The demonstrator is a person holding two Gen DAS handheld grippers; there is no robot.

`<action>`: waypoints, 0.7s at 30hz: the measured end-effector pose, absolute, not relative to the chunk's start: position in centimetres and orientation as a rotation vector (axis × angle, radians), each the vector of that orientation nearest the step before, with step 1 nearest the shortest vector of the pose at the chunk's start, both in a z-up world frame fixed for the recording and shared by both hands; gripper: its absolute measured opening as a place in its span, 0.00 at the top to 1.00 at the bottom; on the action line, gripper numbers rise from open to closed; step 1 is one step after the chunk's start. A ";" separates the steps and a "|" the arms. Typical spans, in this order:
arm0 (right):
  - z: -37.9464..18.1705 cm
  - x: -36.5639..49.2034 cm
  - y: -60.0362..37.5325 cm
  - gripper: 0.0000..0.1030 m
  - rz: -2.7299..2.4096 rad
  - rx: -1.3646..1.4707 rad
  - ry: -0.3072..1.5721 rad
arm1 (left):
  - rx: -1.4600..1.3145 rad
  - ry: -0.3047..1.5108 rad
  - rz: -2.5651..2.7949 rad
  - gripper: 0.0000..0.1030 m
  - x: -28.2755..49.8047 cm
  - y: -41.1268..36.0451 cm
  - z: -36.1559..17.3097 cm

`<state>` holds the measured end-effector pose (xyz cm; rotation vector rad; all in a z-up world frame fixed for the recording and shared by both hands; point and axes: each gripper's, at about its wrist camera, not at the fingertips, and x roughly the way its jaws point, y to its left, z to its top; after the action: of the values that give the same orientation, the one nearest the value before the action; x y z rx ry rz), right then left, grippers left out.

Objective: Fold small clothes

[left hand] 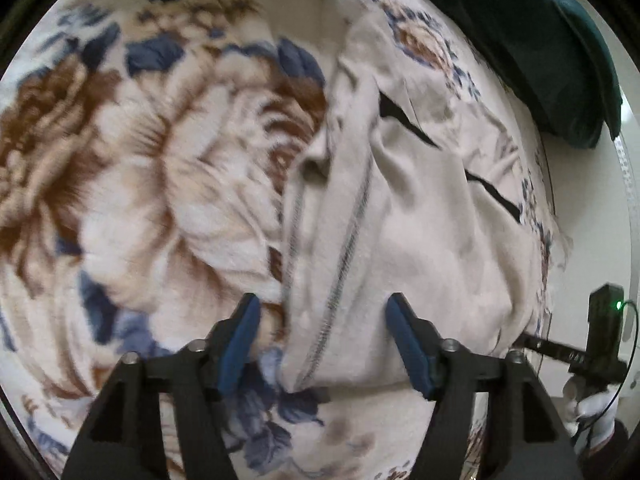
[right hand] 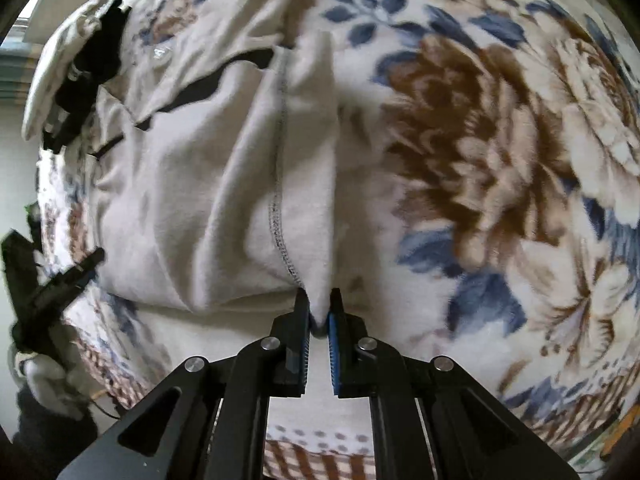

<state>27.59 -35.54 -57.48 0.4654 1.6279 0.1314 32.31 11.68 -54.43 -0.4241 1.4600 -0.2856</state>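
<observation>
Your right hand-held gripper (right hand: 319, 312) pinches the cream garment (right hand: 224, 184) hem, left hand-held gripper (left hand: 322, 340) spread wide over it; folding barely begun on the floral blanket (right hand: 500, 140).

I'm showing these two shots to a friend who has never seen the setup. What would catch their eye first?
Probably the big brown and blue flower blanket filling both views. On it lies a pale beige garment with a dark stitched seam; the right gripper pinches its near edge. In the left view, the left gripper is open wide over the same cloth, and a dark green cloth lies at the far right.
</observation>
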 end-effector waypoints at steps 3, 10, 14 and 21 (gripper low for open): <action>-57.5 28.0 -35.3 0.92 0.129 0.481 1.633 | -0.404 1.421 -0.289 0.89 32.0 11.1 -54.8; -56.7 27.8 -35.8 0.92 0.132 0.478 1.641 | -0.263 1.361 -0.319 0.95 32.2 11.0 -52.5; -59.5 27.0 -36.9 1.00 0.045 0.448 1.727 | -0.270 1.437 -0.316 0.95 32.4 11.6 -55.9; -57.9 26.8 -40.4 0.92 0.031 0.648 1.639 | -0.320 1.401 -0.368 0.73 33.4 11.3 -52.5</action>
<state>26.80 -40.41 -57.92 0.6484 1.6389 0.0306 33.37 11.35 -52.50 -0.3199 1.4007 -0.3681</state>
